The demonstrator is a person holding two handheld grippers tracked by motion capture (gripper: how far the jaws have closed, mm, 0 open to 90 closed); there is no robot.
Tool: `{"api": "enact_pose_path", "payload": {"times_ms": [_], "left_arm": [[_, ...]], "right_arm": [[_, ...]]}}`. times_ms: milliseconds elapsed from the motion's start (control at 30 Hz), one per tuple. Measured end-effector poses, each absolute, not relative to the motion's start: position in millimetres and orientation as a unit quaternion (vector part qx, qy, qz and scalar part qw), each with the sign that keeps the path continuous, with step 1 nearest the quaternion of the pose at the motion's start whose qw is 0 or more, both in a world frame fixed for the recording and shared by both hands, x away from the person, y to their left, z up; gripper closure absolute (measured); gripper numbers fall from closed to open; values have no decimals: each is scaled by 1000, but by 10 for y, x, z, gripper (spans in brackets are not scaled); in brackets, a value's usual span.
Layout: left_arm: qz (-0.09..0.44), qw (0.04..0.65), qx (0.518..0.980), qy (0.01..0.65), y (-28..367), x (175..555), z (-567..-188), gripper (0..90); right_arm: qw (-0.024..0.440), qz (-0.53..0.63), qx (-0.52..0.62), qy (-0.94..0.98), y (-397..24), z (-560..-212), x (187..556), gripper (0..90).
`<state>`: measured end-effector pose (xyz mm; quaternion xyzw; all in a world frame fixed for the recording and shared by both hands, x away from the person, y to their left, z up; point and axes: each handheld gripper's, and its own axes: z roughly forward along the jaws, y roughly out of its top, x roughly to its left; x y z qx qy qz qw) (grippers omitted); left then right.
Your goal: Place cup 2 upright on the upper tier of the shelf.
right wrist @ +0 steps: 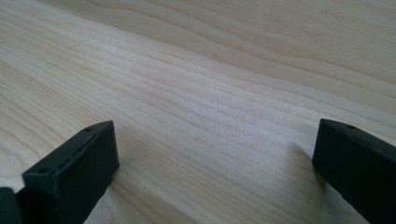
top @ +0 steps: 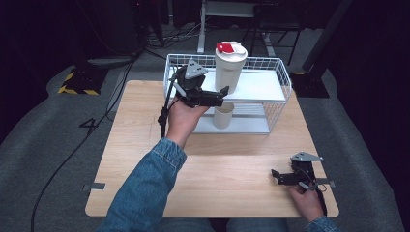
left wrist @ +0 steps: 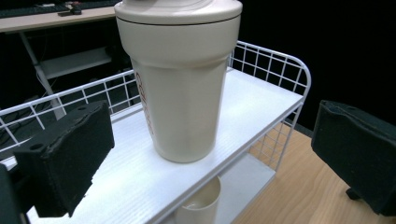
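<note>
A tall cream tumbler (top: 231, 67) with a red and white lid stands upright on the upper shelf of a white wire rack (top: 270, 89). My left gripper (top: 223, 95) is held at the shelf's front left, open, just short of the tumbler. In the left gripper view the tumbler (left wrist: 180, 88) rises ahead of the two wide-apart pads (left wrist: 65, 158), and nothing is between them. A small cream cup (top: 223, 115) sits on the lower shelf, right under the tumbler; its rim (left wrist: 201, 207) shows below the shelf edge. My right gripper (top: 275, 177) rests open and empty on the table's front right.
The rack stands at the back middle of the wooden table (top: 145, 145), with wire walls (left wrist: 275, 60) around its upper shelf. In the right gripper view there is bare wood (right wrist: 210, 93) ahead of the jaws. A black cable (top: 163, 116) trails from the left gripper.
</note>
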<state>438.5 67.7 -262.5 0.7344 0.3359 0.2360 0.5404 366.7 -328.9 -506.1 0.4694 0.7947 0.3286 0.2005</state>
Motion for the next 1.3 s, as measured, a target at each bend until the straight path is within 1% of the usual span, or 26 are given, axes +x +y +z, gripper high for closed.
{"api": "enact_pose_path", "payload": {"times_ms": [267,767,933,1100,1300], "left_arm": [[233,542,737,329,810,4148,-2668,0],[227,532,751,320,1068,3745,-2883,0],[217,526,761,312,1123,3637,-3004,0],[197,520,777,295,1183,3556,-3169,0],[186,512,781,307,1266,3447,-3399,0]], "right_arm": [[200,329,469,795,-3289,-5061,3668,2],[201,329,469,795,-3289,-5061,3667,2],[201,329,469,795,-3289,-5061,3667,2],[201,329,469,795,-3289,-5061,3667,2],[201,329,469,795,-3289,-5061,3667,2]]}}
